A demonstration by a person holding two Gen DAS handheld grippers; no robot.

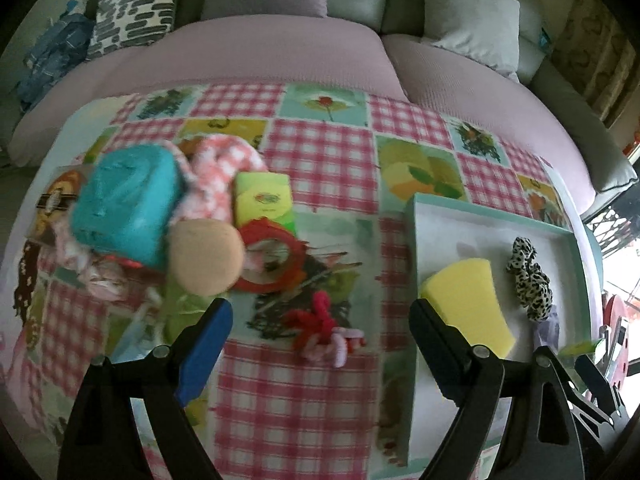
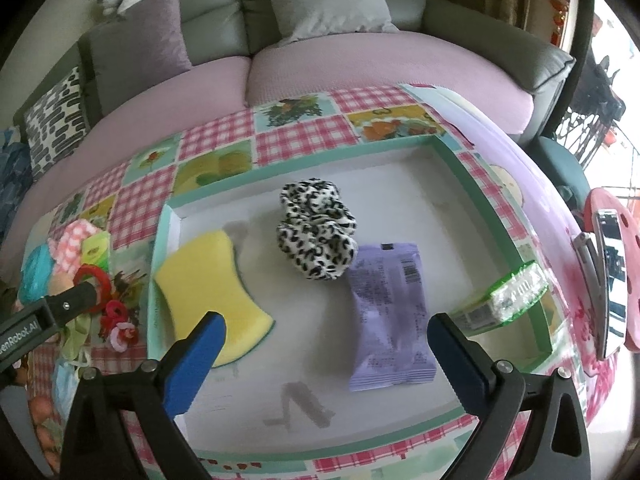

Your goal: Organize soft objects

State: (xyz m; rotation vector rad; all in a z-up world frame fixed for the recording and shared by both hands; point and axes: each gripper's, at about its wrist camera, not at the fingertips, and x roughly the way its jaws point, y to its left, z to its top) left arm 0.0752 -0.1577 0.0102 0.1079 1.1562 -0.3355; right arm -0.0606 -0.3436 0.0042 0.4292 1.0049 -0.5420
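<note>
Partly hidden by the released right gripper (image 2: 326,338), the sponge (image 2: 208,280) lies in the tray (image 2: 496,208) on the checked counter (image 1: 320,160); left gripper (image 1: 320,320) released, sofa (image 2: 360,60) behind.

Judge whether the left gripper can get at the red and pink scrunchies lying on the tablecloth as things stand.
Probably yes. The left gripper is open and empty, and the red and pink scrunchies lie uncovered between its fingers, apart from the pile.
</note>
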